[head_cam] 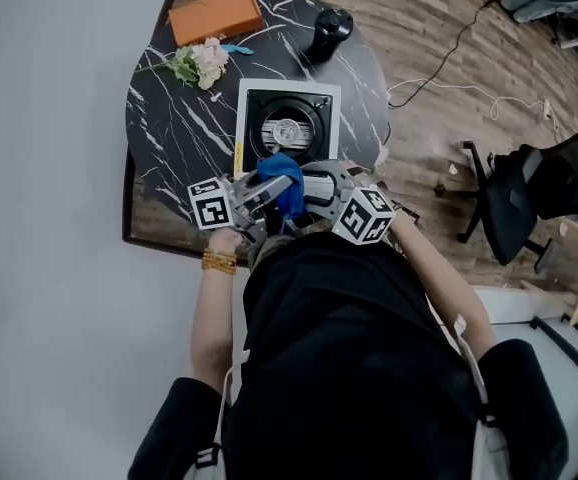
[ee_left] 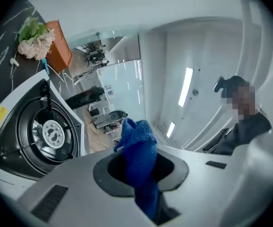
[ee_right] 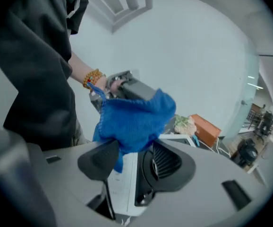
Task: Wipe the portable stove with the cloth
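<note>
Two grippers are meeting over the near edge of the stove (head_cam: 254,98), and the cloth (head_cam: 281,180) is bunching between them. The left gripper (head_cam: 267,192) is clamping down on it: in its own view the jaws are pinching the cloth (ee_left: 139,155) tight, and the blue wad is sticking straight out ahead of the tips along the jaw line. The right gripper (head_cam: 314,190) is standing with its jaws wide apart, gripping nothing, with the cloth (ee_right: 134,119) hanging just in front of them and brushing the left-hand jaw. The stove is sitting on the table (head_cam: 169,138), ahead of both tools and below them, well off to the left of where the left gripper (ee_left: 141,174) is aiming. The right gripper (ee_right: 132,162) is tilting down, and the white stove (ee_right: 122,183) is showing straight through its gap. By my reading, the left one is doing the wiping, so it is needing to tip nose-down and push forward. The stove is squarish, with no real long axis, and its burner (head_cam: 289,128) is facing straight up.
</note>
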A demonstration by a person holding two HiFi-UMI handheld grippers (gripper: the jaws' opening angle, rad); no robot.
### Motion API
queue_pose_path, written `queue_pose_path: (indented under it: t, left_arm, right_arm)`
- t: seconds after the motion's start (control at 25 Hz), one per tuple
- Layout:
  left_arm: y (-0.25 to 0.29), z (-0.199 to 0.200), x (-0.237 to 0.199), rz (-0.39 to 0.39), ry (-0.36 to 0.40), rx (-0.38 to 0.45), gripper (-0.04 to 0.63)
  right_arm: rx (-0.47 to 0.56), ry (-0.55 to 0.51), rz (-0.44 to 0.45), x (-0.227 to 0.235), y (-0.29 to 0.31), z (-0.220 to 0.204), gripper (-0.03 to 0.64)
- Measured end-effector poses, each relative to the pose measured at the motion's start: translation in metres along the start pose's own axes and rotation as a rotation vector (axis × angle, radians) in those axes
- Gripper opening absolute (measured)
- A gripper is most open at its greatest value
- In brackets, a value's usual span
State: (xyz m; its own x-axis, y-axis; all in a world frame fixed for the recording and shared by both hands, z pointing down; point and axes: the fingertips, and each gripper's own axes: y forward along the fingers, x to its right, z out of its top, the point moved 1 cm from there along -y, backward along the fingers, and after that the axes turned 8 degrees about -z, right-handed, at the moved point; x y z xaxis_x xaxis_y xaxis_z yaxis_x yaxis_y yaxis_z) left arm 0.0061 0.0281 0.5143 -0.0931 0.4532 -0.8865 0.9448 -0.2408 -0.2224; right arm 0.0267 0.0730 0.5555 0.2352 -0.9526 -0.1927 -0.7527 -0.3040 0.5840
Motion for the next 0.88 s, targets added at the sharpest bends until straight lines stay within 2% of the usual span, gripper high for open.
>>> queue_pose_path:
  t: [0.08, 0.16, 0.24, 0.28, 0.36, 0.44, 0.52, 0.64, 0.76, 0.84, 0.88]
  left_arm:
    - [-0.006, 0.003, -0.005, 0.023, 0.006, 0.058, 0.060]
    - [-0.014, 0.007, -0.012, 0.049, 0.004, 0.117, 0.060]
    - [-0.021, 0.012, -0.017, 0.068, -0.012, 0.169, 0.077]
    - [-0.023, 0.015, -0.020, 0.089, -0.011, 0.184, 0.108]
    - [-0.032, 0.018, -0.026, 0.172, 0.028, 0.184, 0.161]
    - [-0.047, 0.019, -0.036, 0.314, 0.113, 0.158, 0.175]
    - [-0.068, 0.013, -0.051, 0.496, 0.217, 0.070, 0.175]
    - [-0.100, -0.010, -0.074, 0.739, 0.337, -0.187, 0.176]
    - [-0.110, -0.030, -0.091, 0.855, 0.393, -0.408, 0.176]
    - [-0.111, -0.035, -0.101, 0.897, 0.404, -0.492, 0.176]
    - [-0.113, -0.036, -0.106, 0.915, 0.403, -0.506, 0.176]
  right_arm:
    - [0.023, 0.007, 0.009, -0.002, 0.009, 0.014, 0.213]
    - [0.035, 0.038, -0.008, 0.003, 0.014, 0.019, 0.181]
    - [0.062, 0.115, -0.005, 0.010, 0.014, 0.022, 0.089]
    - [0.069, 0.144, 0.003, 0.013, 0.014, 0.023, 0.077]
    - [0.064, 0.140, 0.014, 0.019, 0.016, 0.020, 0.069]
    - [0.003, 0.090, -0.001, 0.043, 0.016, 0.004, 0.064]
    - [-0.080, 0.034, -0.034, 0.087, 0.017, -0.018, 0.063]
    - [-0.235, -0.084, -0.065, 0.159, 0.023, -0.048, 0.063]
    - [-0.467, -0.197, 0.001, 0.208, 0.028, -0.076, 0.063]
    - [-0.593, -0.212, 0.089, 0.221, 0.038, -0.094, 0.063]
    - [-0.637, -0.198, 0.136, 0.221, 0.045, -0.102, 0.063]
